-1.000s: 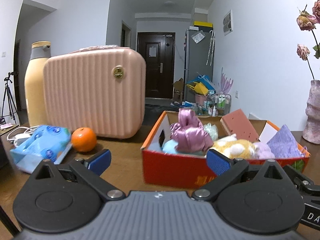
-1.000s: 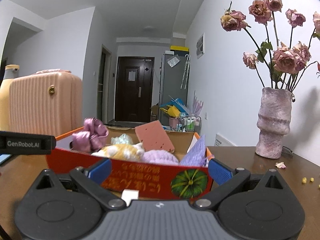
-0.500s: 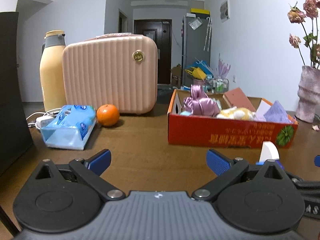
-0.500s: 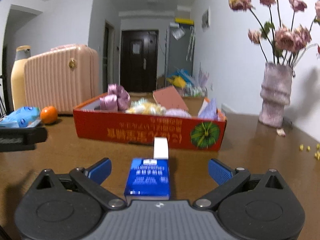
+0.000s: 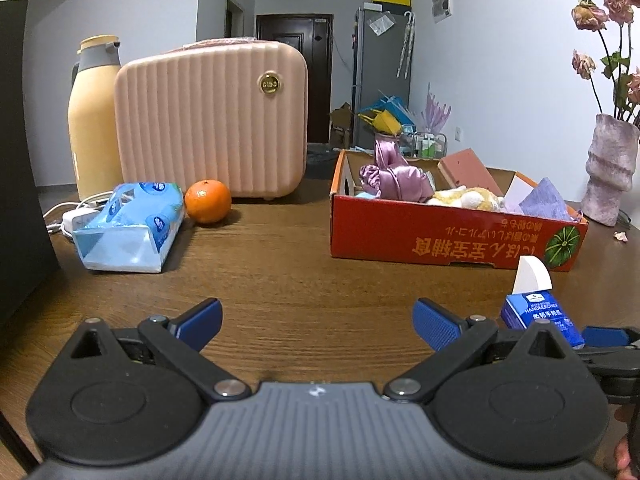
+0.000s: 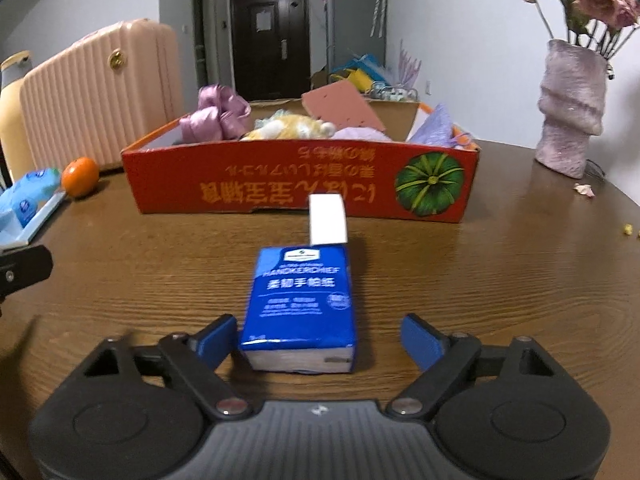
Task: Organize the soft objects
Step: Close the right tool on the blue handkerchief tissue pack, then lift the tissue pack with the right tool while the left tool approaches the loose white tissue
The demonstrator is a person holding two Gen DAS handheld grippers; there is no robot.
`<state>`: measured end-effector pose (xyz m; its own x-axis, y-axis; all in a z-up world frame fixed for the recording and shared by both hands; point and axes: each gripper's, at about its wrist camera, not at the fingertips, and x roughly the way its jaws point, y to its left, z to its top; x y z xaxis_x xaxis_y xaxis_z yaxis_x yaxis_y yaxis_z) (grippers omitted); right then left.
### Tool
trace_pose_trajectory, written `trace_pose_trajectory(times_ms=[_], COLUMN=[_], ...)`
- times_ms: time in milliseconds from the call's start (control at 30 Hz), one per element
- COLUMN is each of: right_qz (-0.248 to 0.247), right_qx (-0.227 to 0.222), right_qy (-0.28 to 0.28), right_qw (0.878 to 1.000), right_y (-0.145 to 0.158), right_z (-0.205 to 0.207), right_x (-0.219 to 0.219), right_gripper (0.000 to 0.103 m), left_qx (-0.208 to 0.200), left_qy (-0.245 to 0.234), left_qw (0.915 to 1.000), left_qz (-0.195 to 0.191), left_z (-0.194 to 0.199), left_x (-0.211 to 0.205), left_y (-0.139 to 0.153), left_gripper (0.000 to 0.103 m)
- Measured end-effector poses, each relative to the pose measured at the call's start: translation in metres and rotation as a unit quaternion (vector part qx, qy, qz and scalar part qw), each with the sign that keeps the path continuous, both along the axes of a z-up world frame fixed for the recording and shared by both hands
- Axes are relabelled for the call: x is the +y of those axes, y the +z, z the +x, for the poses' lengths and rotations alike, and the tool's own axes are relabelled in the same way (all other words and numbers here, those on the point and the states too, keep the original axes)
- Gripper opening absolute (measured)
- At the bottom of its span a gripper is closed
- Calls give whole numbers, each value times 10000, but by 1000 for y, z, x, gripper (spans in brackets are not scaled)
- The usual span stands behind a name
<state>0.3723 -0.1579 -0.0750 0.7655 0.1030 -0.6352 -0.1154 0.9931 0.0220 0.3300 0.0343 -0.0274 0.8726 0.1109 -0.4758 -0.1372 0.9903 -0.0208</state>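
A blue tissue pack (image 6: 299, 304) lay flat on the brown table (image 6: 500, 280), a white flap (image 6: 327, 218) raised at its far end. Its near end sat between the fingers of the right gripper (image 6: 318, 336), whose jaws had just been closing. The left pad (image 6: 214, 338) was at the pack's near left corner; whether it touched could not be told. The right pad (image 6: 420, 340) stood clear of it, so the pack was not yet gripped.

Beyond the pack stood a red box (image 6: 300, 184) holding soft things: a pink satin scrunchie (image 6: 214, 118), a yellow plush (image 6: 288, 128), a salmon sponge (image 6: 340, 110) and a lilac cloth (image 6: 436, 128).

To the left, the left gripper (image 5: 316, 318) hung above bare table with its jaws wide apart and nothing between them.

Far left were an orange (image 5: 208, 201), a light-blue tissue bag (image 5: 132, 226), a pink ribbed case (image 5: 212, 120) and a yellow flask (image 5: 94, 116). Far right stood a vase (image 6: 570, 106) of dried roses.
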Motion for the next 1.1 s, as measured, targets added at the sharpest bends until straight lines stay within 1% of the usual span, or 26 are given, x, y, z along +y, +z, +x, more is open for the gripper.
trace_pose_trajectory(times_ms=[67,133,233,267,333,533,733,933,1100], right_qz=[-14,-6,-4,-12,-64,64,50,141,257], right_qx=[-4,-17,-64,-90,-129,-172,-383,-572,-766], right_qy=[67,113,211,263,282,281,413,413,350], right_qw=[10000,9999,9998,9996,9995,9994,9984,9974,9961], right_y=[0,1,2,3,4,5,10,16,21], right_z=[0,0,-1,-2,-2,-4,-12,-14,-16], right_x=[3,5,7,8,10,5,0,-17,-39], right_gripper=[85,81,69,62,54,52,52,52,52], left_qx=[35,50,75,92,127,141,134,141,248], left_qy=[-4,-3,28,34,58,260,373,561,700], left_qw=[10000,10000,10000,10000,9999,9996,9992,9983,9971], left_qz=[-8,-12,-5,-11,-21,23,10,-20,-181], left_z=[1,2,3,3,5,6,9,13,19], left_x=[0,0,1,1,2,5,8,9,5], left_y=[-1,-1,-2,-2,-3,-4,-4,-5,-7], left_gripper=[103,103,103,103,103,103,103,103,103])
